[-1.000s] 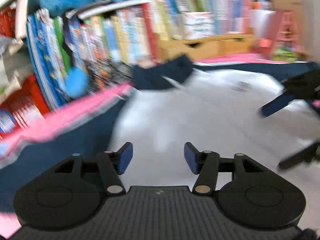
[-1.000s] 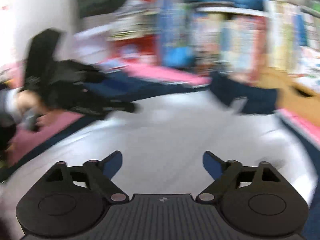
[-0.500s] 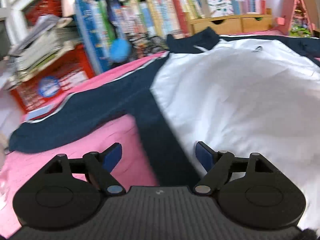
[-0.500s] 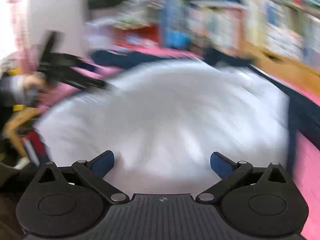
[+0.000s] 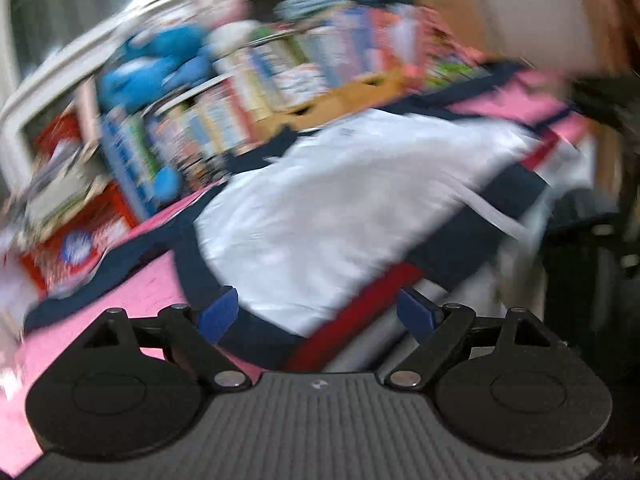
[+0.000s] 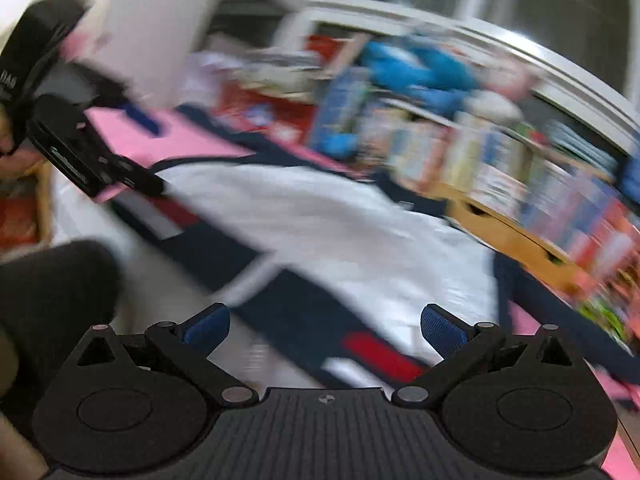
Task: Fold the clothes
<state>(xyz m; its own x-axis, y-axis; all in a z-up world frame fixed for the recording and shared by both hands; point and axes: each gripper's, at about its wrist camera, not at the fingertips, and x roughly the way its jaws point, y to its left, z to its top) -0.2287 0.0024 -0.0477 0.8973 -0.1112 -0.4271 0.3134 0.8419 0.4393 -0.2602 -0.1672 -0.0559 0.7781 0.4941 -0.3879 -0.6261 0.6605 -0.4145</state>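
Observation:
A white jacket (image 5: 332,216) with navy sleeves and a navy, red and white hem band (image 5: 360,312) lies flat on a pink surface (image 5: 132,296). My left gripper (image 5: 318,314) hovers over the hem's left corner. Its jaws are opening, and no pad presses on the cloth. In the right wrist view the same jacket (image 6: 320,216) spreads ahead. My right gripper (image 6: 323,330) stands wide open above the hem band (image 6: 380,352) near the right corner, with nothing gripped. The left gripper (image 6: 148,152) also shows at the upper left of that view. Both views are motion-blurred.
A shelf of books (image 5: 240,92) with a blue plush toy (image 5: 160,64) runs behind the pink surface, next to a wooden drawer box (image 6: 516,236) and a red box (image 5: 76,236). A person's dark trouser leg (image 6: 52,280) is at the near left.
Both views have swung from the jacket's middle back to its near hem, the left toward the left corner and the right toward the right corner. Both pairs of jaws stand wider than before.

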